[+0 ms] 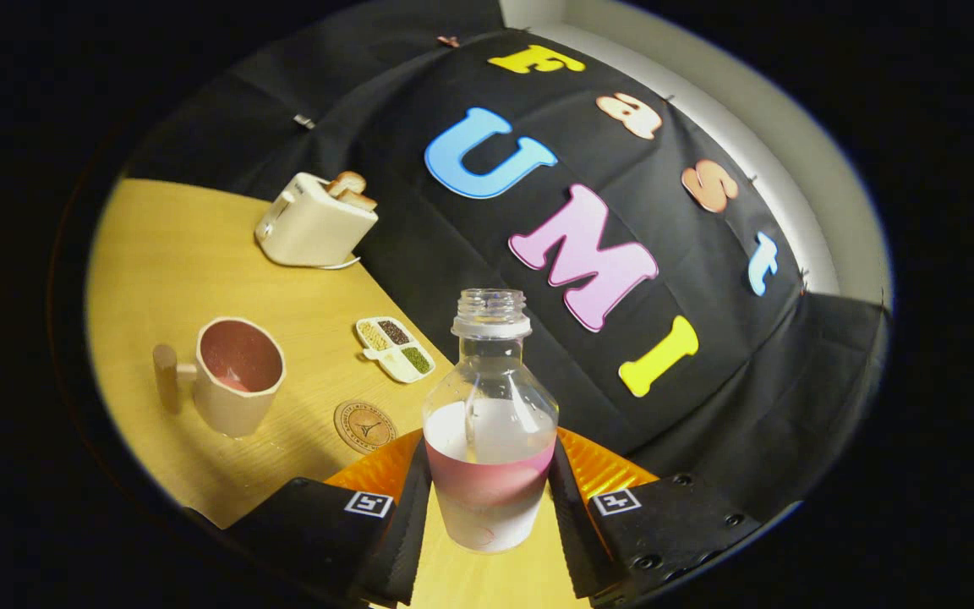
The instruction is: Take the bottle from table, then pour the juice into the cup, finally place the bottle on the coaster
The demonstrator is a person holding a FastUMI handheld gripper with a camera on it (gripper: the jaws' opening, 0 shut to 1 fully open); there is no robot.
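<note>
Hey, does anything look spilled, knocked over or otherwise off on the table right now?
Nothing stands out. The gripper holds the uncapped bottle between its fingers. The cup, coaster, toaster and divided dish sit apart, with no visible spill.

The hand-held gripper (489, 499) is tilted, so the scene ahead leans. Its two fingers (407, 516) are closed against either side of a clear, uncapped plastic bottle (489, 440) with a pink band, holding it between them.
</note>
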